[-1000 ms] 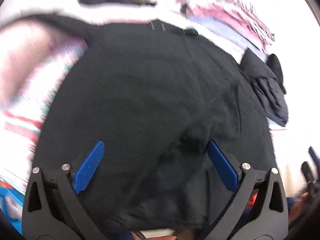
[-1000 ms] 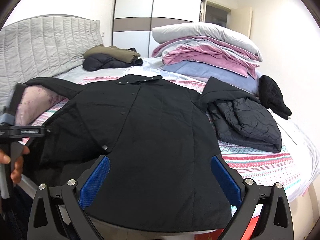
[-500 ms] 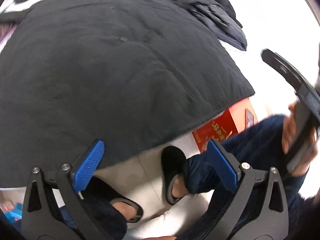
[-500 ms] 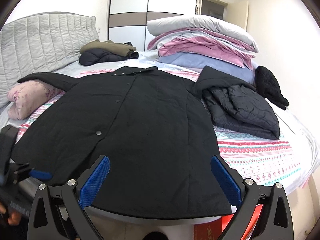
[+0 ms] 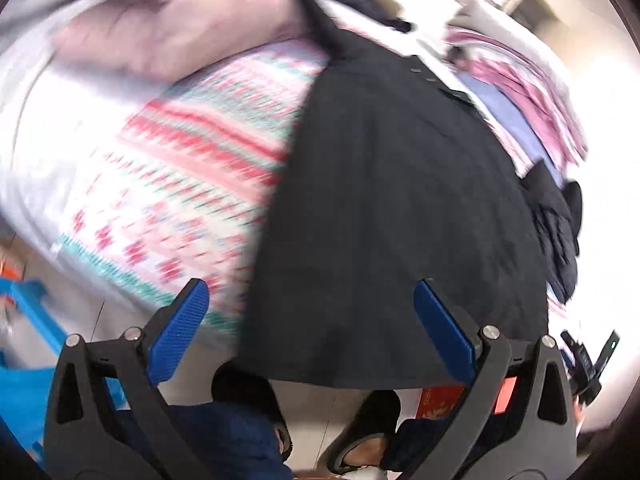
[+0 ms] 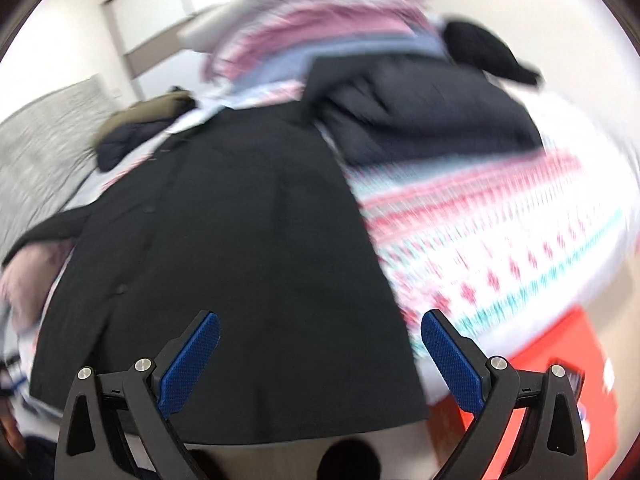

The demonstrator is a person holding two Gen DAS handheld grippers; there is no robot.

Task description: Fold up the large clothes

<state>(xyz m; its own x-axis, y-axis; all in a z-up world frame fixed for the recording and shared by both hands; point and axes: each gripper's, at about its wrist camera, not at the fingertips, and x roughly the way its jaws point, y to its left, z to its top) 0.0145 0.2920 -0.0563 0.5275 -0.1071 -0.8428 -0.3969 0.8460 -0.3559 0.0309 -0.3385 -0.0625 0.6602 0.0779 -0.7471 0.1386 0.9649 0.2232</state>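
A long black coat [image 5: 392, 208] lies spread flat on the bed, hem hanging over the near edge, collar far away. It also shows in the right wrist view [image 6: 240, 264]. My left gripper [image 5: 312, 320] is open and empty, above the hem near the coat's left edge. My right gripper [image 6: 320, 340] is open and empty, above the hem near the coat's right edge. Both views are motion-blurred.
The patterned bedspread [image 5: 168, 184] lies bare on both sides of the coat [image 6: 500, 240]. A folded dark jacket [image 6: 424, 112] and stacked bedding [image 6: 328, 28] lie at the far right. A pink pillow [image 5: 172, 28] is far left. A red box [image 6: 560, 360] stands on the floor.
Both grippers have swung: the left view turned back up to the coat's left side, the right view tilted toward the coat's right edge. Both stay open.
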